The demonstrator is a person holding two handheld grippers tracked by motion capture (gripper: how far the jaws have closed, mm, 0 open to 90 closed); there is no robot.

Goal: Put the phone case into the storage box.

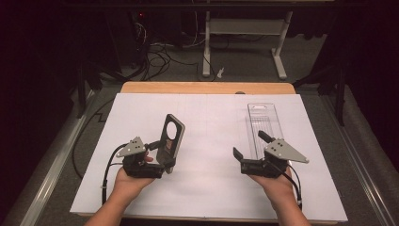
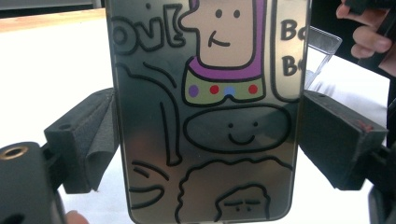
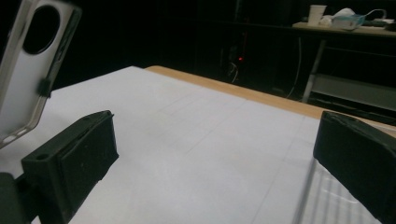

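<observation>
Silvery phone case (image 2: 208,112), cartoon-printed in the left gripper view, upright above the sheet (image 1: 207,141), clamped by left gripper (image 1: 162,157). Right gripper (image 1: 249,146) agape, empty, over clear tray (image 1: 263,122).

Bare white sheet (image 1: 211,141) lies open between the upright phone case (image 1: 170,139) and clear tray (image 1: 264,123).

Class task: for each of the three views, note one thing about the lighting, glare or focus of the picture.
High view: the white table sheet is brightly lit while the room behind falls into darkness. Left gripper view: the phone case has a soft sheen and the sheet behind it is overexposed. Right gripper view: the near jaws look soft and the background is dim.
</observation>
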